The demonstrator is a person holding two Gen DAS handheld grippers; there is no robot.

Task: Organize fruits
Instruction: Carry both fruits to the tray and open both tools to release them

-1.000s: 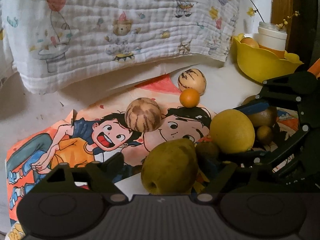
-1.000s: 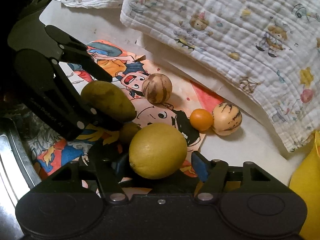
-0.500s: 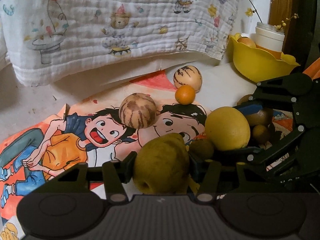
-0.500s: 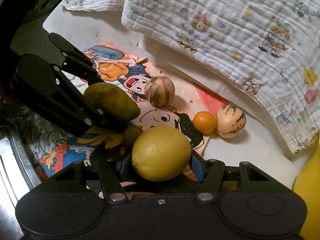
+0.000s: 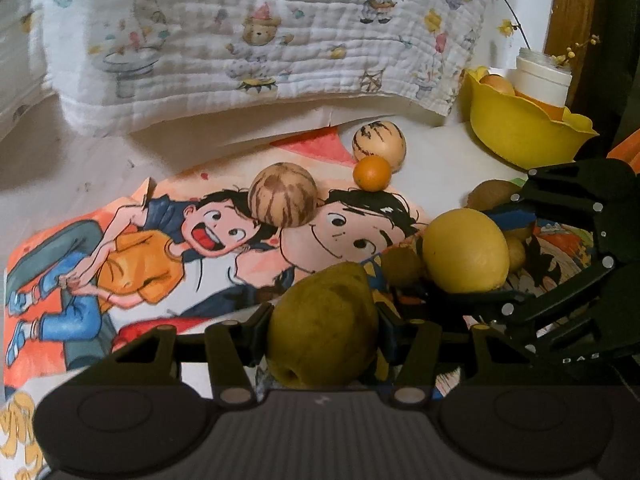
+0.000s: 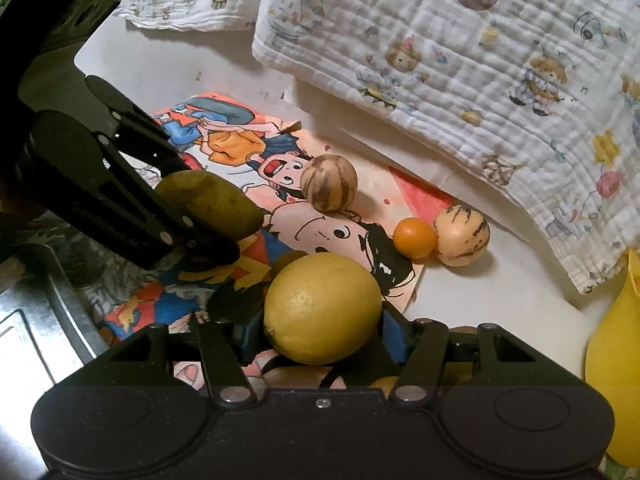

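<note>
My left gripper (image 5: 324, 320) is shut on a green-brown pear (image 5: 324, 324); the pear also shows in the right wrist view (image 6: 208, 204). My right gripper (image 6: 320, 320) is shut on a yellow lemon (image 6: 322, 308), which also shows in the left wrist view (image 5: 466, 250). On the cartoon poster (image 5: 160, 248) lie a striped brown melon (image 5: 282, 194), a pale striped melon (image 5: 378, 142) and a small orange (image 5: 372, 173). Small kiwis (image 5: 402, 266) lie near the lemon. A yellow bowl (image 5: 520, 128) stands at the far right.
A quilted baby blanket (image 5: 260, 40) hangs over the back of the surface. A white jar (image 5: 542, 80) stands behind the bowl. A metal sink edge (image 6: 48, 320) lies at the left in the right wrist view.
My left gripper has closed on the pear, from wide open a second ago. Both grippers with their fruit have shifted slightly; the fruit on the poster has not moved.
</note>
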